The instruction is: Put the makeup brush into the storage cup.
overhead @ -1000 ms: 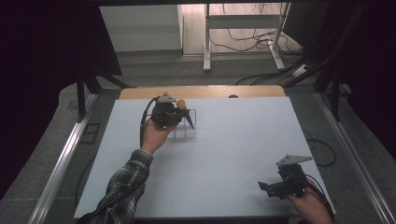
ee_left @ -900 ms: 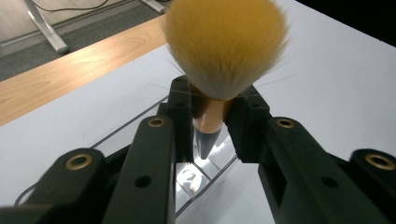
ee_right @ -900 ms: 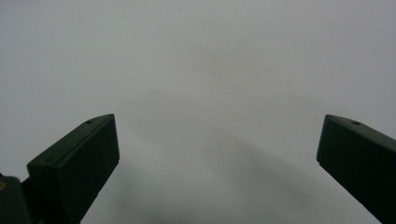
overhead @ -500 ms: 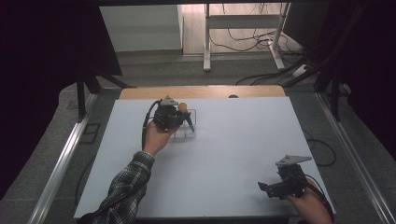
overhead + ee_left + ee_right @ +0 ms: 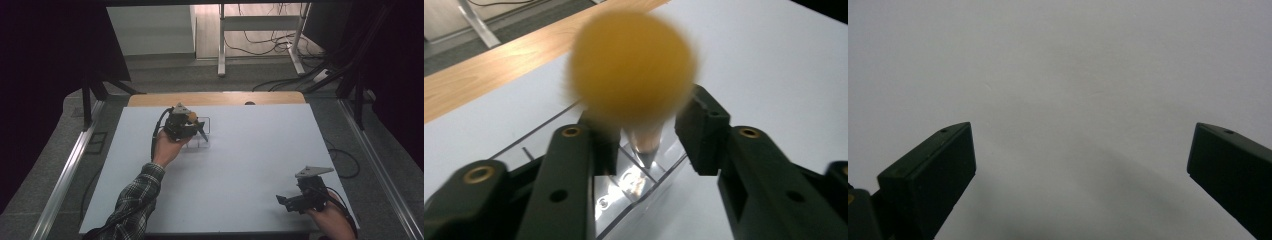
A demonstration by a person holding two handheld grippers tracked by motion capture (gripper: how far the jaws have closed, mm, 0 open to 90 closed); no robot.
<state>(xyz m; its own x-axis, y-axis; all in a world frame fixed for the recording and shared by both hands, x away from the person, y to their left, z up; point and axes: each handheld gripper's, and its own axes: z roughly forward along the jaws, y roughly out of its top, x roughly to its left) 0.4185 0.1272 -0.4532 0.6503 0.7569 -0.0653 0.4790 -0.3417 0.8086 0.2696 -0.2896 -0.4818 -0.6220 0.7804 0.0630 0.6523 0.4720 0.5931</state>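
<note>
Near the tabletop's [image 5: 260,165] far edge, the left claw [image 5: 644,135] has just been opening; its pads stand clear of the orange ball-topped peg [image 5: 633,70], whose tip is in the clear acrylic rack [image 5: 634,185]. It is probably light and smooth: grip the slim stem. The right claw [image 5: 1080,165] is released.

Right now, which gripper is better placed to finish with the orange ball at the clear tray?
Left. The left gripper is at the clear tray, jaws just opening around the orange ball. The right gripper sits far off, open.
</note>
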